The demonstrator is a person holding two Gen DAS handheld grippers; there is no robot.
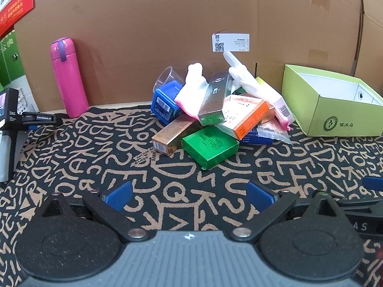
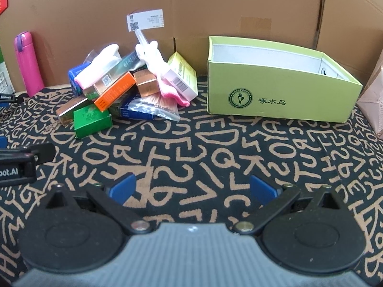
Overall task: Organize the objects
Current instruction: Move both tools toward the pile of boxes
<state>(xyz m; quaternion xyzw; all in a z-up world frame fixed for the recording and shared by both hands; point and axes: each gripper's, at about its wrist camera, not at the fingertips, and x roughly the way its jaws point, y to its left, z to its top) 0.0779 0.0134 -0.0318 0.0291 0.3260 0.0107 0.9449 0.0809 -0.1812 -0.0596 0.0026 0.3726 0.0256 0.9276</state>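
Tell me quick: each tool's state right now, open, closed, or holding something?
Left tool: open, holding nothing, above the patterned mat.
Right tool: open, holding nothing, also above the mat.

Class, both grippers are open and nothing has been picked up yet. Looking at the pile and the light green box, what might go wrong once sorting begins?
1. The silver-green carton leans across the pile; pulling the green box beneath may topple it.
2. The white glove drapes over several boxes and could drag them.
3. The light green box sits unanchored and may slide if bumped.
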